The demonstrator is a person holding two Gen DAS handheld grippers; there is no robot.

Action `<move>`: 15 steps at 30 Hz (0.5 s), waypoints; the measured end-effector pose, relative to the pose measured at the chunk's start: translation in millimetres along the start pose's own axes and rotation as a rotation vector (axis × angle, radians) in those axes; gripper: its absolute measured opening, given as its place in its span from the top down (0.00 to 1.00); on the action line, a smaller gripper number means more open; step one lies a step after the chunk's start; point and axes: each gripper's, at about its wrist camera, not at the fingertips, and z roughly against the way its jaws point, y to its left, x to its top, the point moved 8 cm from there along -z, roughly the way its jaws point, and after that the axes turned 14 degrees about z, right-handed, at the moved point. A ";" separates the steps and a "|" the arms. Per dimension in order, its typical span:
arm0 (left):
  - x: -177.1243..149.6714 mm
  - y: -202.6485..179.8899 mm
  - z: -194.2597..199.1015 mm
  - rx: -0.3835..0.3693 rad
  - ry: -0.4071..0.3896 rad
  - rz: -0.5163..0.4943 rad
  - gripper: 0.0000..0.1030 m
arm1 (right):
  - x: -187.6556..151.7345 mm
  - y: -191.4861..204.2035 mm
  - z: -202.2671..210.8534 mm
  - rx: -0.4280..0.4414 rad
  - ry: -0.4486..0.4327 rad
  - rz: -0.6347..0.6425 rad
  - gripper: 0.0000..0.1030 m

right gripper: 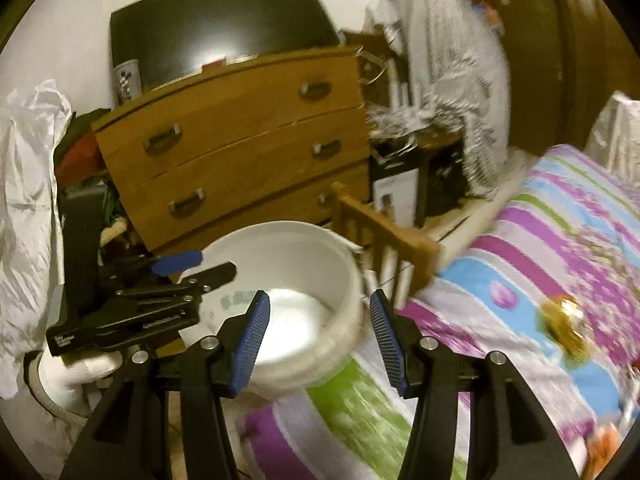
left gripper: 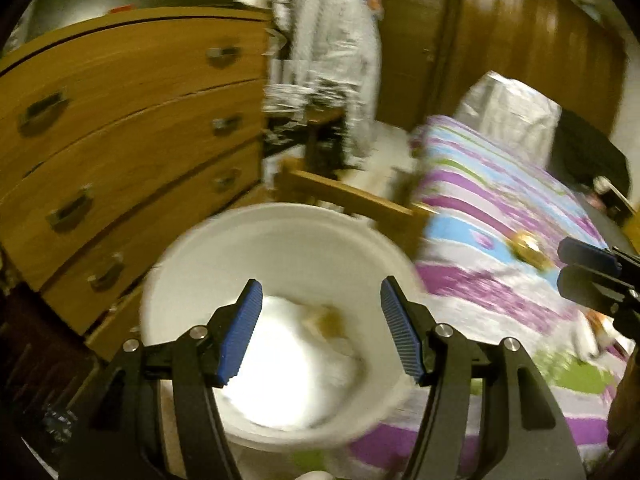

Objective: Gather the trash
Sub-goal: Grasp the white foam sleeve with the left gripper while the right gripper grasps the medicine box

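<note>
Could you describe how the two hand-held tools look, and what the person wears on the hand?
Both the left tool and the right tool have black frames with two angled arms, round silver rivets, and ribbed blue pads on the fingers. Seen from the side, the left tool's black body carries small white lettering. The hand under it wears a white glove. No cables are visible.

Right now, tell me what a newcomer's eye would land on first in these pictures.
The white bucket dominates, sitting at the foot of the bed in front of the wooden dresser, with white crumpled trash already inside. Next comes the bedspread in purple, blue and green stripes, with a shiny gold wrapper lying on it. Both tongs, left and right, stand open and empty.
</note>
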 end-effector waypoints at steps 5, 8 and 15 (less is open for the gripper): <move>-46.2 -88.6 1.1 -0.147 0.073 -0.129 0.43 | -66.8 -32.0 57.6 -0.049 0.006 -0.067 0.48; -84.1 -144.1 -2.0 -0.247 0.160 -0.199 0.43 | -119.6 -59.1 91.2 -0.102 0.035 -0.104 0.46; -168.2 -262.5 -19.3 -0.385 0.310 -0.337 0.34 | -252.4 -138.1 179.7 -0.274 0.087 -0.310 0.43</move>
